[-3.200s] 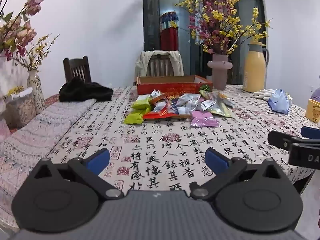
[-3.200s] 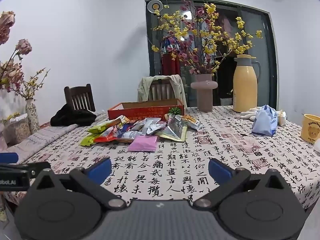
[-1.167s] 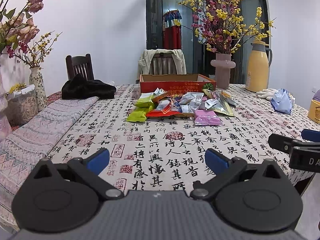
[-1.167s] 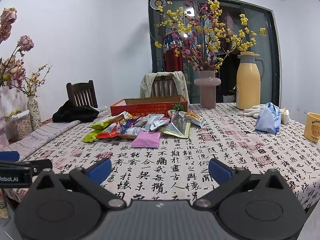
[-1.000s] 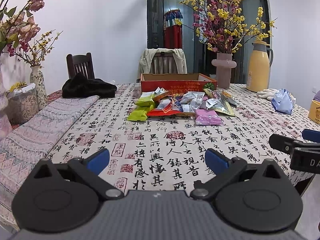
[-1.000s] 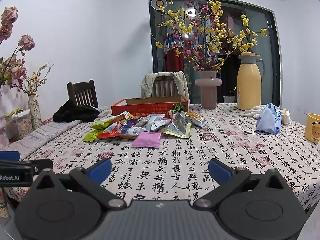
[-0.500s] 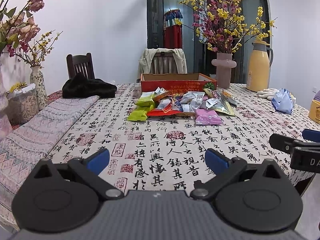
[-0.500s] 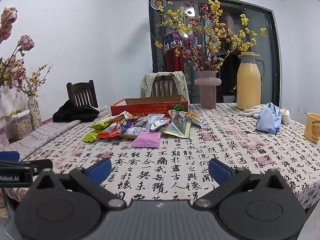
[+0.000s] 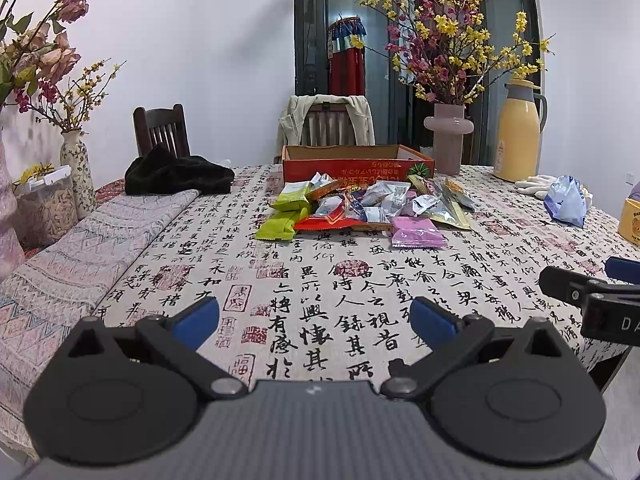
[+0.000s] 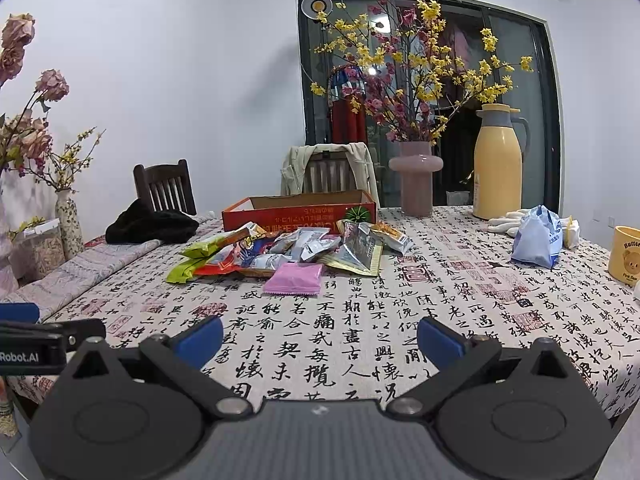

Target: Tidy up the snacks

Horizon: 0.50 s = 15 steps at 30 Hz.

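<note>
A heap of snack packets (image 9: 372,204) (image 10: 296,248) lies mid-table: green ones at its left, a red one beneath, silver ones on top, and a pink packet (image 9: 418,233) (image 10: 295,279) nearest me. Behind the heap stands an open red cardboard box (image 9: 356,164) (image 10: 300,210). My left gripper (image 9: 314,322) hovers open above the table's near edge, nothing between its blue pads. My right gripper (image 10: 320,338) is open and empty too, well short of the heap. Each gripper shows at the edge of the other's view.
The table (image 9: 240,264) has a calligraphy-print cloth. A pink vase of flowering branches (image 10: 416,178), a yellow thermos (image 10: 498,162), white gloves and a blue bag (image 10: 536,236) stand back right; a yellow mug (image 10: 626,254) far right. Black clothing (image 9: 178,174), chairs and vases at left.
Over three seconds both views shifted slightly, the heap sitting a little closer and lower. In the last second nothing visibly moved; both grippers stayed open.
</note>
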{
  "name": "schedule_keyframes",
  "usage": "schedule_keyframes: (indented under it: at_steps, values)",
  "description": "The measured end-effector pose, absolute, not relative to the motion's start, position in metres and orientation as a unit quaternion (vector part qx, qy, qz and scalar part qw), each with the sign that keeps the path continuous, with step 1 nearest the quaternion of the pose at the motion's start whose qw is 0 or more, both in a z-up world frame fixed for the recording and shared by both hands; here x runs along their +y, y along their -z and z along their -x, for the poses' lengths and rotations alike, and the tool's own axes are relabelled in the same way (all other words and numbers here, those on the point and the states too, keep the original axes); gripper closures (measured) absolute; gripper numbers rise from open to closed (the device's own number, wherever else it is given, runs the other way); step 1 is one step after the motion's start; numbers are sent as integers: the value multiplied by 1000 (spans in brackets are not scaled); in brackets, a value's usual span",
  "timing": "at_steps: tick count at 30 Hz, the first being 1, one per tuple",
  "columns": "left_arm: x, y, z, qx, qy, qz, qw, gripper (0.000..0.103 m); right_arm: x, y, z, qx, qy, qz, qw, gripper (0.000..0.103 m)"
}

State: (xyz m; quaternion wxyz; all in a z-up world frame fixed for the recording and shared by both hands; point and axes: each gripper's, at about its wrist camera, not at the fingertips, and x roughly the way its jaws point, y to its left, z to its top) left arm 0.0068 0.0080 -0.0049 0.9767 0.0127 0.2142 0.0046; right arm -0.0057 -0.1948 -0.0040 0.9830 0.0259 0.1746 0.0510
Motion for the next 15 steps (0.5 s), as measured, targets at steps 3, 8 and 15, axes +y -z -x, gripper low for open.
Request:
schedule_keyframes:
  at_steps: [3,8,15]
  values:
    - [8,5,-7,216,-4,-12,976,0,-195,4,6,175,-51,-26,983,0]
    - [9,6,-9,217,-4,-15,976,0,-196,6,3,173,-52,-24,983,0]
    - [15,6,-22,205,-14,-27,978,0,-199,9,-5,161,-57,-29,985,0]
